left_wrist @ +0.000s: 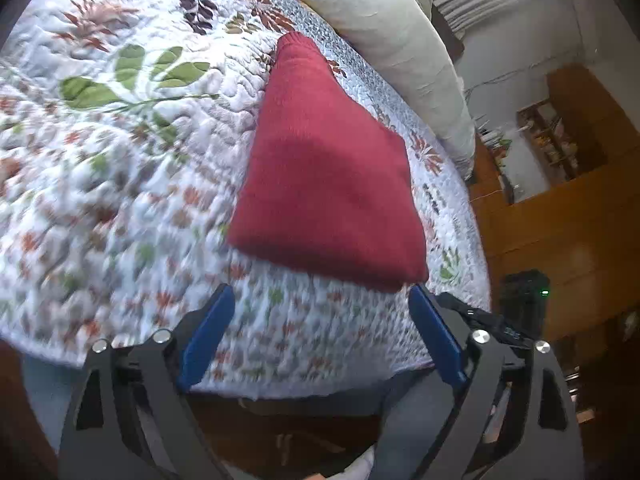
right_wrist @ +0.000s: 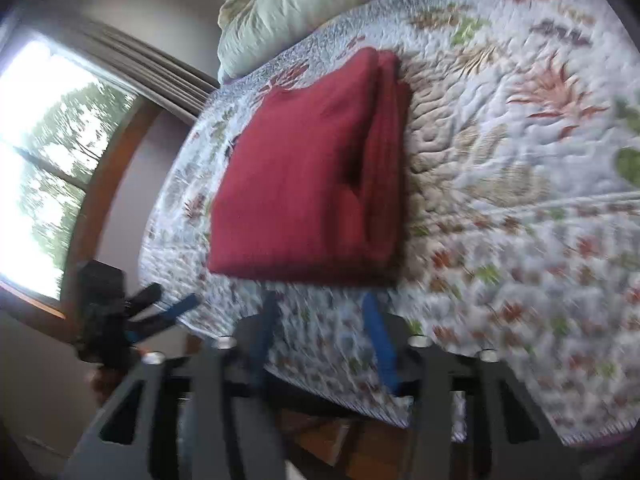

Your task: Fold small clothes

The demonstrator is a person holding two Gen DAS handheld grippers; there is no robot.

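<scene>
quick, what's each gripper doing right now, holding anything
Left gripper: open, holding nothing, just short of the folded red garment.
Right gripper: open, empty.

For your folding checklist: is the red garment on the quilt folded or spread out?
Folded. The red garment lies as a compact rectangle on the quilt, stacked layers showing along one edge; neither gripper touches it.
</scene>
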